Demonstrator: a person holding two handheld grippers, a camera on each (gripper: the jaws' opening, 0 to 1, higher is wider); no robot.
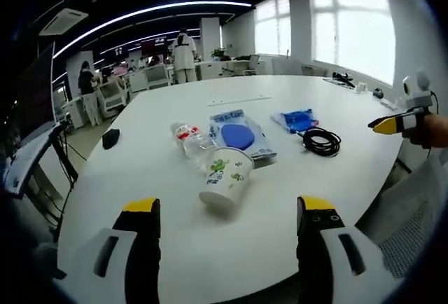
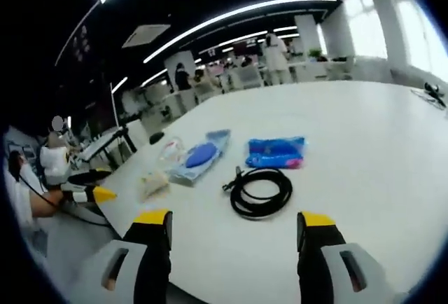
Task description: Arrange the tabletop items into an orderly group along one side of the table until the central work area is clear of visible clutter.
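On the white table [image 1: 175,248] a paper cup [image 1: 226,175] with green print lies on its side. Behind it are a clear plastic bottle [image 1: 187,138] with a red label, a clear bag holding a blue disc [image 1: 241,134], a blue packet [image 1: 297,119] and a coiled black cable [image 1: 321,141]. My left gripper [image 1: 228,221] is open, close in front of the cup. My right gripper [image 2: 232,231] is open, just short of the black cable [image 2: 261,192], with the blue packet [image 2: 276,152], disc bag [image 2: 198,155], bottle [image 2: 170,151] and cup [image 2: 151,182] beyond. The other gripper's yellow tip [image 1: 389,125] enters from the right.
A black mouse-like object [image 1: 110,138] lies at the table's left edge. Small dark items [image 1: 343,78] sit at the far right edge by the windows. People stand among desks and chairs beyond the table. A gripper tip [image 2: 92,193] held by a hand shows at the left.
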